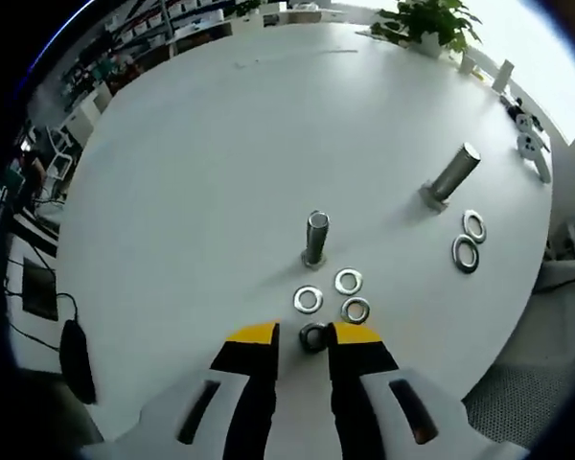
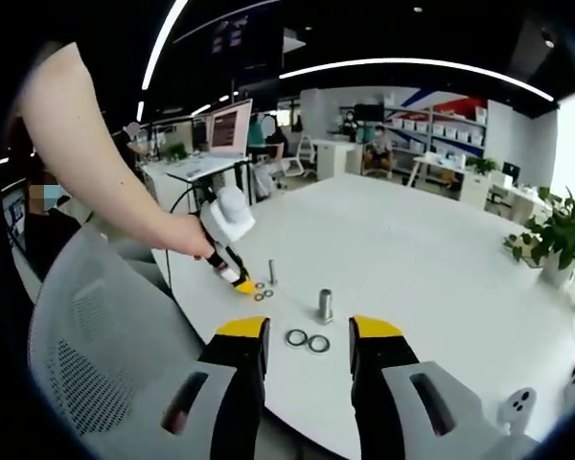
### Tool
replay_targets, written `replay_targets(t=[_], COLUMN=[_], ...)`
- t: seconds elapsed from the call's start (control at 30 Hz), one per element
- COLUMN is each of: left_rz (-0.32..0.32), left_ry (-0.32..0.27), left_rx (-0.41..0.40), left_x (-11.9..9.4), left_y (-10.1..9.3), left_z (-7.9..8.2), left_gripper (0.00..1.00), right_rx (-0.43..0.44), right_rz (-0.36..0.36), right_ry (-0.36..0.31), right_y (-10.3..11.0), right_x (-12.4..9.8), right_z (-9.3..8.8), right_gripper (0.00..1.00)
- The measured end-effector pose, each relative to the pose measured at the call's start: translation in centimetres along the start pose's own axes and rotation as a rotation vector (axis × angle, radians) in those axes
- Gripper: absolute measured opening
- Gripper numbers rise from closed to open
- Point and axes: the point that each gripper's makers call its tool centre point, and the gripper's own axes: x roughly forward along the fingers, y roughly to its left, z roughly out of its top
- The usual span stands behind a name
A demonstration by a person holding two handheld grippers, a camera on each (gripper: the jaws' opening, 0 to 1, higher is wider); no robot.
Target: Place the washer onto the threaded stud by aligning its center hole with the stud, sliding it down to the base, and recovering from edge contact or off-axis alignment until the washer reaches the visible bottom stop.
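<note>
A thin threaded stud [image 1: 316, 238] stands upright on the white table [image 1: 220, 172]. Three small washers [image 1: 348, 281] lie flat just in front of it. A fourth washer [image 1: 313, 337] sits between the yellow tips of my left gripper [image 1: 305, 335], which is open around it with a gap on the left side. In the right gripper view a person's hand holds the left gripper [image 2: 241, 284] low over those small washers [image 2: 260, 291], beside the thin stud [image 2: 272, 272]. My right gripper [image 2: 310, 331] hangs open and holds nothing, above two bigger washers [image 2: 307, 339] and a thicker stud [image 2: 325, 305].
The thicker stud [image 1: 453, 174] and its two bigger washers [image 1: 469, 240] lie to the right. A potted plant [image 1: 429, 24] stands at the far edge, white parts [image 1: 527, 144] at the right rim. A grey mesh chair [image 2: 96, 335] is by the near edge.
</note>
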Motion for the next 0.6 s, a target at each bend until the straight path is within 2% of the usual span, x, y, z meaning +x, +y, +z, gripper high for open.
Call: replay_targets(t=[0.4,0.6], left_rz=[-0.032,-0.055], left_ry=[0.019,0.070], left_rx=[0.079,0.143], left_x=[-0.21,0.00], left_y=[-0.58,-0.67], left_z=[-0.29,-0.29], left_gripper=[0.18,0.18], right_rx=[-0.001,0.000], right_rz=[0.000,0.000], right_ry=[-0.005,-0.004], right_y=[0.04,0.07], right_x=[-0.06,-0.07], right_z=[0.08,0.10], right_gripper=[0.35,0.35])
